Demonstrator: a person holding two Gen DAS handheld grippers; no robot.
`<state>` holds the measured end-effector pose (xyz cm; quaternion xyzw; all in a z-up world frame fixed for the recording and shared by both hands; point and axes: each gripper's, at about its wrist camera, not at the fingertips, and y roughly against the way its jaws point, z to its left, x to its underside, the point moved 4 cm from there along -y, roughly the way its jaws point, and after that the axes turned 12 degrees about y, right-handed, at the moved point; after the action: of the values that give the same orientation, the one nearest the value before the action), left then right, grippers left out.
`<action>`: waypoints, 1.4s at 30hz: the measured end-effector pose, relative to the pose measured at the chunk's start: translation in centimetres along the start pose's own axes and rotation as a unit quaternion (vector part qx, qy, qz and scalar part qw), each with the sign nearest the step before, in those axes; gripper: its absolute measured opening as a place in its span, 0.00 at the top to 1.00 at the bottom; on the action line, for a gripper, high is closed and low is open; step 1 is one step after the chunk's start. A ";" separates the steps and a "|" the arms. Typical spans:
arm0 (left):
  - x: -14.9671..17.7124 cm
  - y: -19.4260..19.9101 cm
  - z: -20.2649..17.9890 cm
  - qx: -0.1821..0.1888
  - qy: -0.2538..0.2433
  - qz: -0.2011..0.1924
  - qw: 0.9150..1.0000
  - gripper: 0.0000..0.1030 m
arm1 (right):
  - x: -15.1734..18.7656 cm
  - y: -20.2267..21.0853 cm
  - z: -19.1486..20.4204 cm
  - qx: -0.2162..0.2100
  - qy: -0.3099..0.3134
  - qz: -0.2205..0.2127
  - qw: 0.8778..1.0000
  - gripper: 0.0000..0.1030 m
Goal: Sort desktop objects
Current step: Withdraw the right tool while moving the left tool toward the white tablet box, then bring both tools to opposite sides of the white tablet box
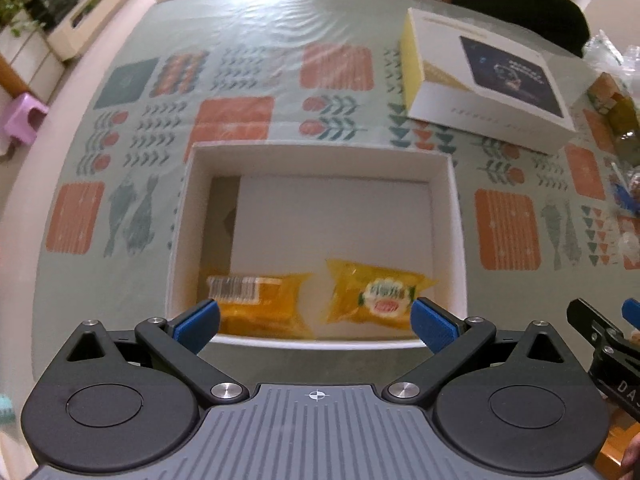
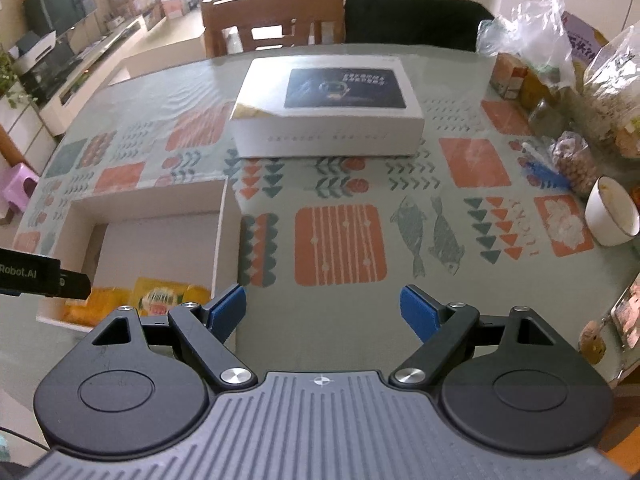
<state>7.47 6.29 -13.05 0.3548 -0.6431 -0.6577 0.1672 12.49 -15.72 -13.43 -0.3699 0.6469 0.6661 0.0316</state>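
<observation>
yellow packets [image 1: 316, 300] between left gripper [image 1: 316, 322] fingers

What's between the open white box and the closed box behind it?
Only bare patterned tablecloth between the open box and closed box, seen in the right wrist view.

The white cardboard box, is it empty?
No. The open white cardboard box holds two yellow snack packets, lying flat near its front wall.

Open box [image 1: 448, 208]: on the desk [image 1: 280, 32], left of centre.
Two snack packets [image 1: 372, 294]: side by side inside it, near wall.
Closed box [image 2: 328, 108]: behind, to the right.
Bowl [image 2: 612, 216]: desk's right edge, before the bags [image 2: 576, 160].
</observation>
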 end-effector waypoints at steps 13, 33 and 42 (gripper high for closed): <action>-4.8 -1.7 -0.7 0.069 -0.030 0.002 0.997 0.00 | -3.6 -0.2 0.8 0.060 -0.024 0.000 0.998 0.00; -8.3 -3.3 -4.4 0.090 -0.093 -0.013 0.991 0.00 | -6.3 -1.5 -0.2 0.098 -0.043 -0.001 0.994 0.00; -9.4 -1.9 -7.7 0.082 -0.075 -0.032 0.993 0.00 | -9.0 -2.9 -3.4 0.087 -0.029 -0.012 0.996 0.00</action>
<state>19.70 7.23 -11.93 0.3372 -0.6938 -0.6327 0.0675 22.05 -14.31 -10.71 -0.3546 0.6965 0.6173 0.0904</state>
